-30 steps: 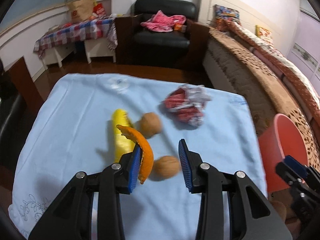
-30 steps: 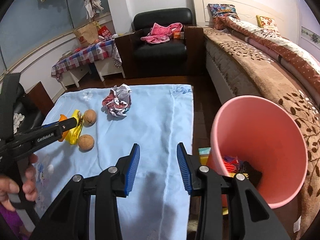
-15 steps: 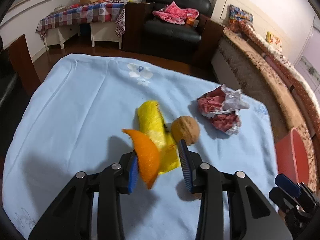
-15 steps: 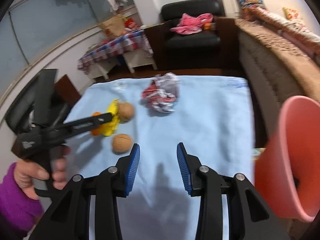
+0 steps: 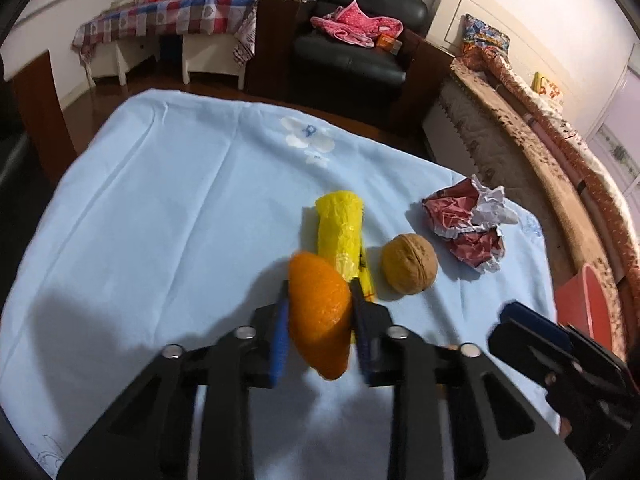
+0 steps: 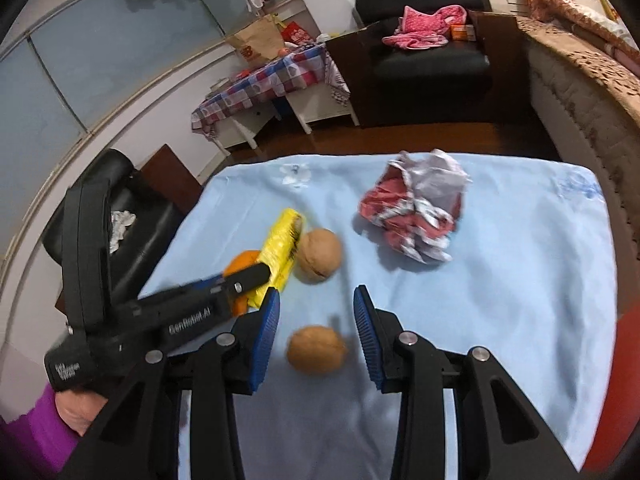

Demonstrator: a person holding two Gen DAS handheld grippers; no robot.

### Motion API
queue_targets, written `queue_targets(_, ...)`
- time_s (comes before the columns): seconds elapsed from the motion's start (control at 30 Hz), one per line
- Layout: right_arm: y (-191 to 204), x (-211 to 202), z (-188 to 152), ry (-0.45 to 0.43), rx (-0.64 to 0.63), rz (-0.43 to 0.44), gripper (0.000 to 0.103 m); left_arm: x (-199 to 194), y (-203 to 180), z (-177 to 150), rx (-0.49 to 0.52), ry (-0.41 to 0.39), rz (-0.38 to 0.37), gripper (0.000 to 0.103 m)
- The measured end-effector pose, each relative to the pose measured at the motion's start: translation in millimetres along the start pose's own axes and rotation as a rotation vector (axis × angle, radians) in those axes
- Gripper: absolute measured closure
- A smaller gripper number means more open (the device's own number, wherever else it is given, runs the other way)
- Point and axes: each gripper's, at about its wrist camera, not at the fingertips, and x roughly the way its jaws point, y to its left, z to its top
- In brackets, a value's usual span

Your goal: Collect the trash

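My left gripper is shut on an orange peel and holds it above the blue tablecloth. A yellow wrapper, a walnut and a crumpled red-and-white paper lie just beyond it. My right gripper is open, with a second walnut on the cloth between its fingers. In the right wrist view the left gripper holds the peel beside the yellow wrapper, the first walnut and the paper.
A pink bin stands off the table's right edge. A black armchair with pink cloth, a checked side table and a long sofa stand behind the table.
My left gripper closed on the orange peel and lifted it toward the left. My right gripper swung left from the pink bin and came over the near walnut.
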Motion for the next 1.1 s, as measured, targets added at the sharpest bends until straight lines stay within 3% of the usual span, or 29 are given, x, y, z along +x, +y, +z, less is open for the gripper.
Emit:
queue_targets(0.33, 27, 20, 6, 0.016, -0.024, 0.037, 0.065, -21, 22, -6, -0.030, -0.029, -0.022, 0.085)
queue_targets(0.5, 15, 2, 12, -0.042, -0.011, -0.023, 0.065, -23, 29, -10, -0.018, -0.025, 0.002, 0.085)
queue_targets(0.7, -29, -21, 26, -0.092, 0.055, -0.134, 0.065, -20, 36, -8, -0.002, -0.005, 0.055, 0.069)
queue_targets(0.83, -47, -24, 30, -0.109, 0.088, -0.161, 0.065, -31, 43, 2, -0.041, -0.045, 0.047, 0.061)
queue_targets(1.1, -53, -11, 29, -0.084, 0.091, -0.164, 0.065, -39, 16, 18, 0.026, -0.099, -0.048, 0.061)
